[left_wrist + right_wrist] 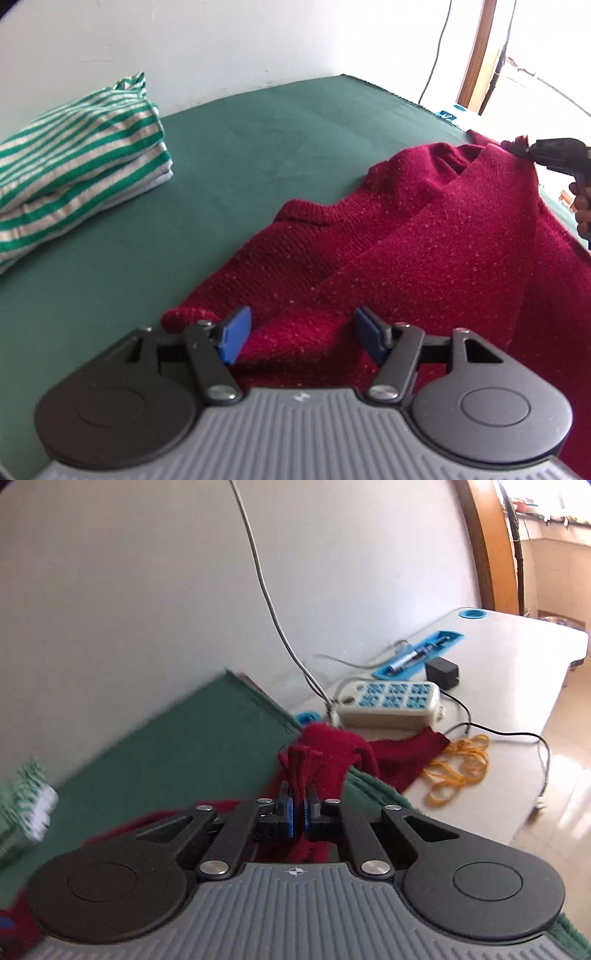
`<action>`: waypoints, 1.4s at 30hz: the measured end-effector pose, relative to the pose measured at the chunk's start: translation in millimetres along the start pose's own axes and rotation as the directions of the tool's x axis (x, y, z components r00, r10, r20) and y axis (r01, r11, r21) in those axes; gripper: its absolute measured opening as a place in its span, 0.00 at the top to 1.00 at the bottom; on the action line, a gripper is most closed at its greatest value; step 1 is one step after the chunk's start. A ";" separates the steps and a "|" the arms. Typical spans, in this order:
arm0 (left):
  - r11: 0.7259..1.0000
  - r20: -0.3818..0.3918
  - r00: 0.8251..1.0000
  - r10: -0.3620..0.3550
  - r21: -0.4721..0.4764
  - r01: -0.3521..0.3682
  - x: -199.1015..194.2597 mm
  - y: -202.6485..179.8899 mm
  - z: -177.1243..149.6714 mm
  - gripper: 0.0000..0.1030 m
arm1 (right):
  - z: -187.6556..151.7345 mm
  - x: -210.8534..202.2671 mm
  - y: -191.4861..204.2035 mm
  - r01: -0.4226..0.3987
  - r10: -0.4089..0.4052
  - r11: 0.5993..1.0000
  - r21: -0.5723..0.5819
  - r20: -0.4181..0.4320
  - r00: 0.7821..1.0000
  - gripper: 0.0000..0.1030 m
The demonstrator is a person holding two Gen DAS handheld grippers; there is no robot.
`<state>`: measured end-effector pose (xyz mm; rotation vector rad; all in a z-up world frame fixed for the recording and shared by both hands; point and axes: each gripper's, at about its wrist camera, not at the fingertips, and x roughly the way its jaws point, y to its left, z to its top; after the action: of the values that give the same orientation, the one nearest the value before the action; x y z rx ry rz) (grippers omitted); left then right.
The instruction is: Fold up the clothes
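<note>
Right gripper has its blue pads pressed together on a bunched edge of the dark red speckled knit sweater, and a tuft of the knit stands up between the fingers in its own wrist view; seen from the left wrist camera, that same gripper holds the far corner of the garment raised off the surface, with part of the person's hand visible behind it at the frame edge. Left gripper hangs low over the near edge of the sweater with its jaws standing well apart, the blue pads not pressing on anything, though the red knit lies directly beneath and between them. The sweater sprawls across the green felt-covered table, rumpled and partly doubled over on itself, with one end trailing past the table edge toward the neighbouring white desk, where a beige power strip and a tangle of orange rubber bands lie. Off to the far left sits a green-and-grey striped garment, already folded into a neat stack, so at least one piece looks finished. By my reading the red sweater is only at its start: one corner is secured, the other is not yet gripped, and spreading, folding and stacking all remain.
</note>
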<state>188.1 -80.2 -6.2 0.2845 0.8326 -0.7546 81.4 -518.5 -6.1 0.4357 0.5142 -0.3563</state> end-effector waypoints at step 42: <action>0.755 0.157 0.976 0.151 -0.656 -0.011 -196.3 -253.4 -336.3 0.35 | -125.1 -75.7 167.9 -0.548 0.501 0.828 0.115 -0.591 0.632 0.59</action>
<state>-264.6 6.3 -64.2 -0.3839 0.8335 -0.3592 43.0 -299.3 -11.7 0.6068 0.9891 0.4032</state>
